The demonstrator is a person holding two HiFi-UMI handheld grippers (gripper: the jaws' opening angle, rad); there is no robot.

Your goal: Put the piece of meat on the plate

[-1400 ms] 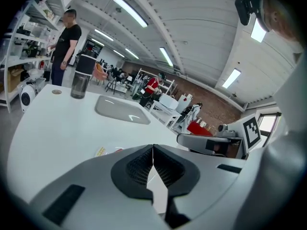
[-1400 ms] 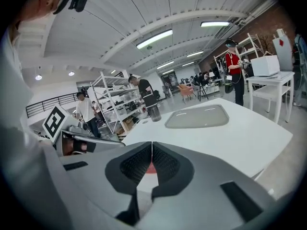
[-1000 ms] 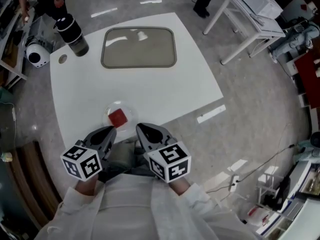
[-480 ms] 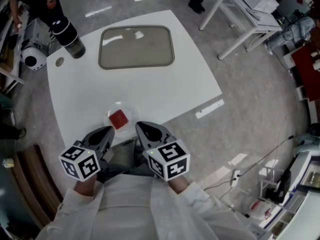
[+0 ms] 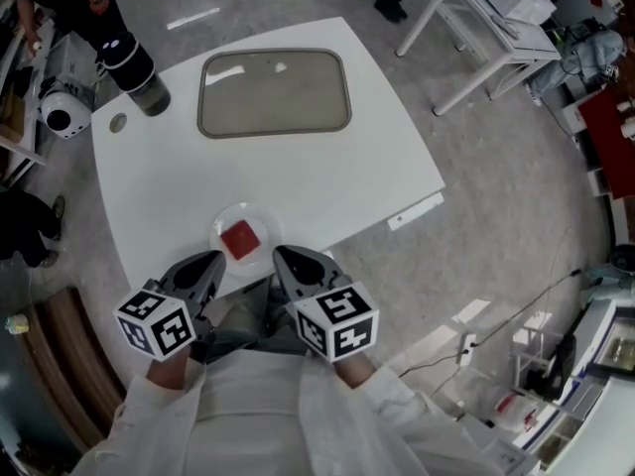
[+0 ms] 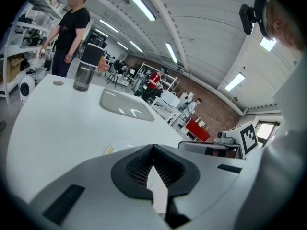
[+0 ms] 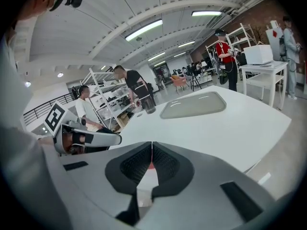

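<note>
A red square piece of meat (image 5: 239, 238) lies on a small clear plate (image 5: 220, 222) near the front edge of the white table (image 5: 298, 177). My left gripper (image 5: 211, 263) and right gripper (image 5: 281, 258) hang just in front of the table's edge, either side of the plate. Both have their jaws closed together with nothing between them. In the right gripper view a sliver of the red meat (image 7: 151, 166) shows past the closed jaws, and the other gripper (image 7: 86, 138) sits at the left. The left gripper view looks over the table (image 6: 62, 128) with the jaws shut.
A shallow grey tray (image 5: 275, 92) lies at the table's far side. A dark bottle (image 5: 139, 67) and a small round lid (image 5: 118, 122) stand at the far left corner. A person (image 6: 69, 32) stands beyond that corner. A white side table (image 5: 496, 38) is at the right.
The head camera has shifted slightly, so the table sits a little differently in view. Both grippers stay where they were, shut.
</note>
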